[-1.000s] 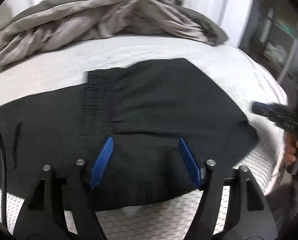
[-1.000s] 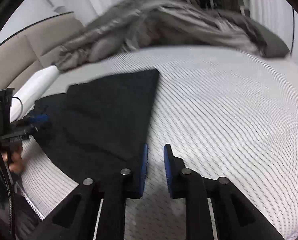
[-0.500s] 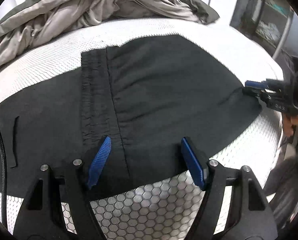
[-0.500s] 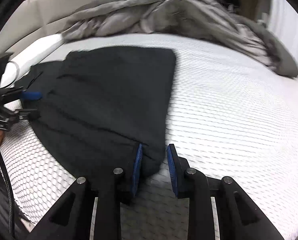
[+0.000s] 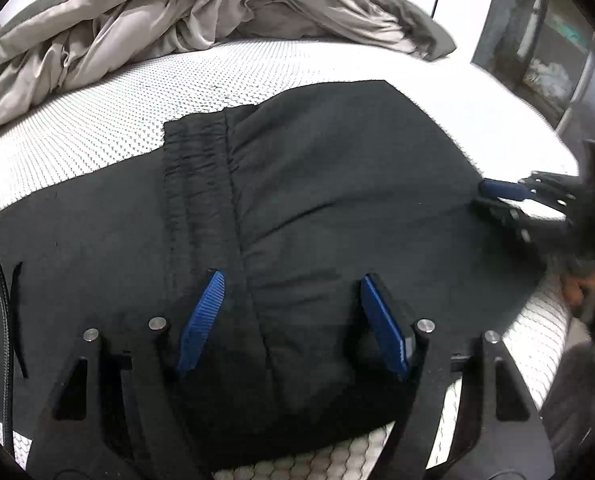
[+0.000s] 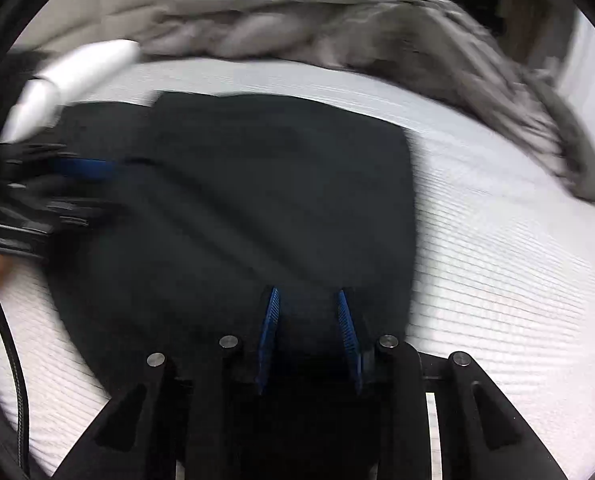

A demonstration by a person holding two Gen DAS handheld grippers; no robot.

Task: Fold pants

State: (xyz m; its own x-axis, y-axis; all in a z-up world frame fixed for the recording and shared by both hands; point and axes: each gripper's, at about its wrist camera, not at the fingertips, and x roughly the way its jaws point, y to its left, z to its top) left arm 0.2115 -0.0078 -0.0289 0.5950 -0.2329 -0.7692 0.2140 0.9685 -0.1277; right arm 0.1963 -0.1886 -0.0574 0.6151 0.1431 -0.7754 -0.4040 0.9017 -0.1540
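Note:
Black pants [image 5: 337,184] lie folded over on a white mesh mattress [image 5: 109,112], the gathered waistband [image 5: 197,168] running up the left of the top layer. My left gripper [image 5: 292,280] hangs open just over the near part of the pants, one pad beside the waistband seam. My right gripper [image 6: 306,294] sits over the near edge of the pants [image 6: 257,184], its jaws opening; cloth shows in the gap and the pads do not press on it. In the left wrist view the right gripper [image 5: 509,200] is at the pants' right edge. The left gripper [image 6: 77,168] is blurred in the right wrist view.
A rumpled grey duvet [image 5: 177,12] is heaped along the far side of the mattress [image 6: 497,240]. A white pillow or bolster [image 6: 77,76] lies at the far left of the right wrist view. Dark shelving [image 5: 545,40] stands past the bed's right side.
Both grippers have come in lower and further over the pants. The right jaws have widened from nearly shut, and the right view has rolled and blurred.

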